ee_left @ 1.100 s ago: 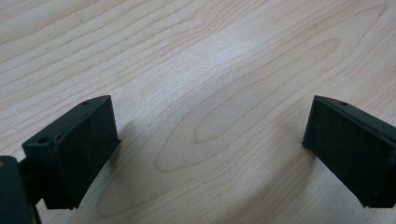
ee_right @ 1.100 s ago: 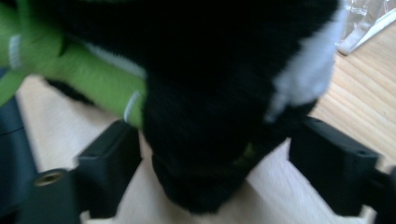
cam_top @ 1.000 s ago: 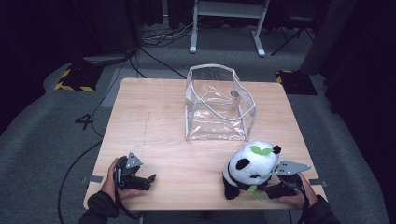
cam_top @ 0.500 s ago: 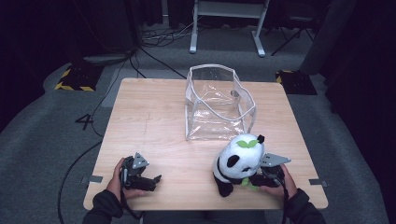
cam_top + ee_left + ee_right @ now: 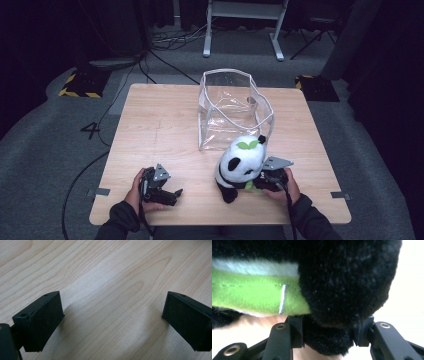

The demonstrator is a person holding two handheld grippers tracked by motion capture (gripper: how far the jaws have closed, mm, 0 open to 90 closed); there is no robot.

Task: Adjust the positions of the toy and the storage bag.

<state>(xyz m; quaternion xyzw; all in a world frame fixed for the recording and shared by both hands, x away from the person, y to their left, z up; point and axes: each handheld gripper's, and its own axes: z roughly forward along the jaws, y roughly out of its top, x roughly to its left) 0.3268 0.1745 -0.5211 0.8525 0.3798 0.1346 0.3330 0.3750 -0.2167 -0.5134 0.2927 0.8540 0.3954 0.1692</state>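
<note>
A black and white panda plush (image 5: 240, 162) with a green leaf on its head sits near the table's front edge, right of the middle. My right gripper (image 5: 257, 181) is at its right side. In the right gripper view its jaws have just been closing and now squeeze a black furry limb (image 5: 342, 285) of the panda between the pads (image 5: 297, 331); a green fabric band (image 5: 254, 298) runs beside it. My left gripper (image 5: 175, 192) rests low at the front left, and its jaws (image 5: 112, 320) stand wide apart over bare wood.
A clear plastic bag (image 5: 232, 107) stands upright with its mouth agape just behind the panda, mid-table. The wooden table (image 5: 150, 125) is bare on its left half. Cables and a metal stand's feet lie on the grey floor beyond the far edge.
The right gripper and the panda have slid left together along the front edge, and the panda now stands closer to the bag. The left gripper has shifted slightly to the right.
</note>
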